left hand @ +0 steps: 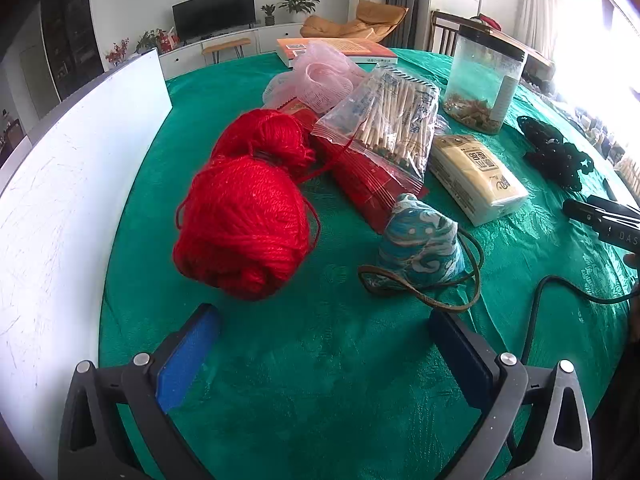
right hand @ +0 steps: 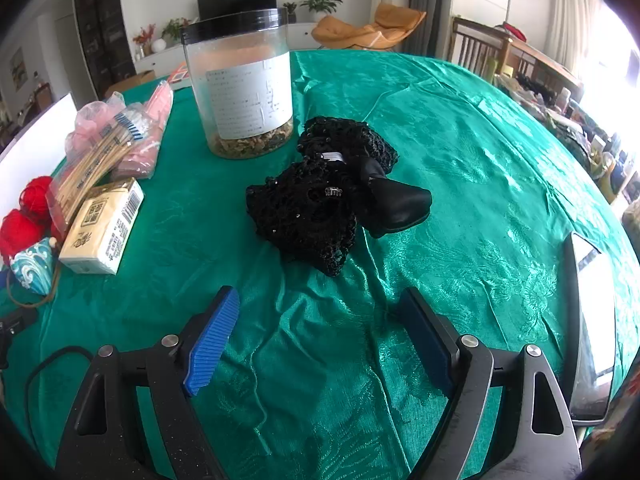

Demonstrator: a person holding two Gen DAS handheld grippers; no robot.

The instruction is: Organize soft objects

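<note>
Left gripper [left hand: 324,328]: jaws spread, empty, above the green-covered counter [left hand: 320,380]. Red yarn ball [left hand: 244,228] lies just ahead, patterned pouch [left hand: 424,248] beside it. Right gripper [right hand: 320,312]: jaws spread, empty; black knit item [right hand: 316,204] lies ahead.

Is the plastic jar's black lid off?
No, the black lid sits on top of the plastic jar.

Bare green cloth [left hand: 320,380] lies open between my left pads at the bottom of the frame; ahead, the yarn [left hand: 244,232] at centre left and the pouch [left hand: 420,248] at centre right leave a gap. My right's way meets the black lace [right hand: 308,208], the jar [right hand: 240,84] behind it.
</note>
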